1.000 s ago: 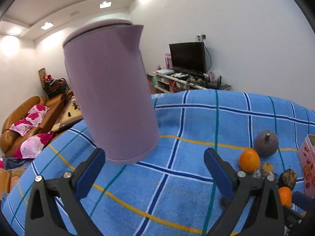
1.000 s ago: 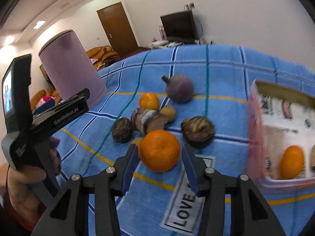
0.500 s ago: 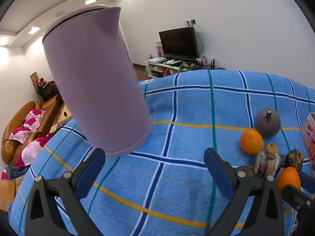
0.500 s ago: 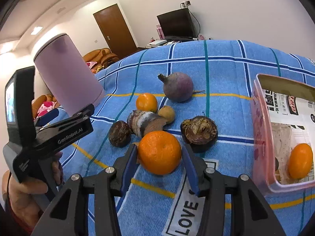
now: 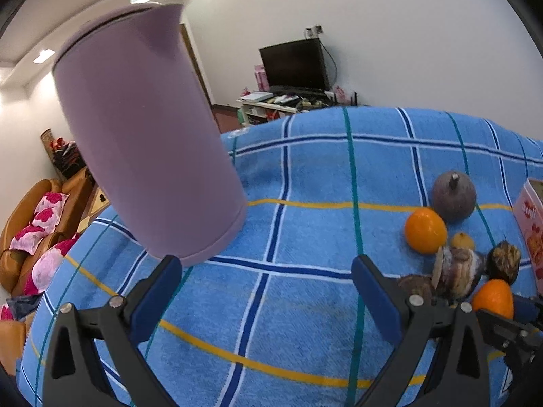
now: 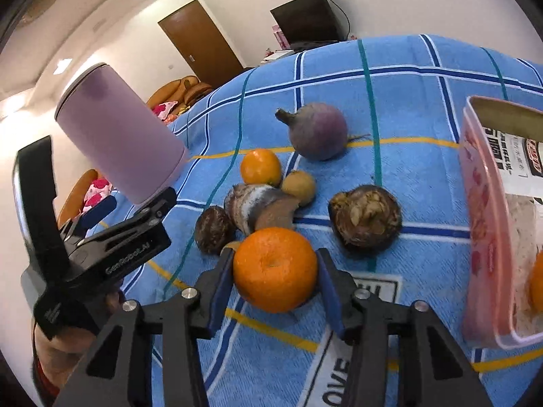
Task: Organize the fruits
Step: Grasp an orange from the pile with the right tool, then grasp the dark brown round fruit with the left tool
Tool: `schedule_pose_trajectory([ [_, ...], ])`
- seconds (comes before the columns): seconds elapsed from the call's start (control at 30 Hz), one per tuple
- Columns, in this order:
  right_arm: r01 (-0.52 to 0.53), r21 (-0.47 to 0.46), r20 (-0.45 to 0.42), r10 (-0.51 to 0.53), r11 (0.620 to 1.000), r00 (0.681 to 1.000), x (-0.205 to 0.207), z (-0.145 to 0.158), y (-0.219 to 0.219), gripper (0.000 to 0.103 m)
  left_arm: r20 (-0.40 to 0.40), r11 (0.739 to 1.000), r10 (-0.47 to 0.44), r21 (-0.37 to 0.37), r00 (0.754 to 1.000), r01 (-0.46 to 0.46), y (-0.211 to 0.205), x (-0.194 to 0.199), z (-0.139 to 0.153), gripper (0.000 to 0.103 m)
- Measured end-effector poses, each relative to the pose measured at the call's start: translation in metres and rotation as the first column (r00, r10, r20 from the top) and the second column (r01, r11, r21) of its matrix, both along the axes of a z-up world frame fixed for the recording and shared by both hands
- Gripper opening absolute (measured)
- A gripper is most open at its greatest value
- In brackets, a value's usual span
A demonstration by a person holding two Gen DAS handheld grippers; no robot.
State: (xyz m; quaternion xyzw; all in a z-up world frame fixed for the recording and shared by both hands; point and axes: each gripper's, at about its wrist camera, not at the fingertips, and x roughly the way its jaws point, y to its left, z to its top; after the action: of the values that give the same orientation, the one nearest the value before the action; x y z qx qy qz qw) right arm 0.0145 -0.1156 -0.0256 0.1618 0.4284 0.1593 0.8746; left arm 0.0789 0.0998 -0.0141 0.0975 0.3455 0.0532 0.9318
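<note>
Two hand-held grippers are in your hands over the blue checked surface (image 5: 305,176). Your right hand-held gripper (image 6: 275,279) pinches a large orange (image 6: 275,269) between its blue pads — the fruit sits low, close over the cloth, just in front of the heap of produce. Take that orange as your landmark: right behind it lie a striped brownish piece (image 6: 258,205) and a dark round fruit (image 6: 214,225), with a smaller orange (image 6: 260,166) and a small yellow fruit (image 6: 299,185) further back, and a purple beet (image 6: 317,130) behind those. To the orange's right sits a dark rough root (image 6: 364,220), and beyond it the pink clear container (image 6: 482,203), which holds another orange fruit (image 6: 537,286). Your left hand-held gripper (image 5: 268,291) is spread wide, nothing between its pads — it is off to the orange's left, just in front of the tall lilac jug (image 5: 146,132).
</note>
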Motion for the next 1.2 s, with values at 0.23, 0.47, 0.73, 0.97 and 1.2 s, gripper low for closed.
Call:
schedule_pose_trajectory([
  [0.23, -0.007, -0.084, 0.143, 0.019, 0.996, 0.989, -0.044, 0.025, 0.005, 0.049, -0.016, 0.980, -0.185, -0.075, 0.983, 0.184, -0.009, -0.008, 0.001, 0.102],
  [0.47, 0.092, -0.159, 0.283, -0.044, 0.983, 0.958, -0.077, 0.045, -0.020, 0.049, -0.089, 0.949, -0.311, -0.091, 0.946, 0.303, -0.039, -0.008, -0.013, 0.100],
  [0.73, 0.091, -0.120, 0.254, -0.058, 0.989, 0.965, -0.070, 0.041, -0.030, 0.049, -0.193, 0.936, -0.311, -0.233, 0.931, 0.265, -0.036, 0.012, -0.027, 0.083],
  [0.97, 0.099, -0.127, 0.242, -0.066, 0.987, 0.968, -0.069, 0.035, -0.024, 0.049, -0.171, 0.936, -0.315, -0.219, 0.934, 0.275, -0.045, 0.008, -0.023, 0.049],
  [1.2, 0.152, -0.170, 0.286, -0.099, 0.974, 0.953, -0.072, 0.037, -0.026, 0.049, -0.151, 0.950, -0.281, -0.181, 0.948, 0.253, -0.046, -0.003, -0.019, 0.040],
])
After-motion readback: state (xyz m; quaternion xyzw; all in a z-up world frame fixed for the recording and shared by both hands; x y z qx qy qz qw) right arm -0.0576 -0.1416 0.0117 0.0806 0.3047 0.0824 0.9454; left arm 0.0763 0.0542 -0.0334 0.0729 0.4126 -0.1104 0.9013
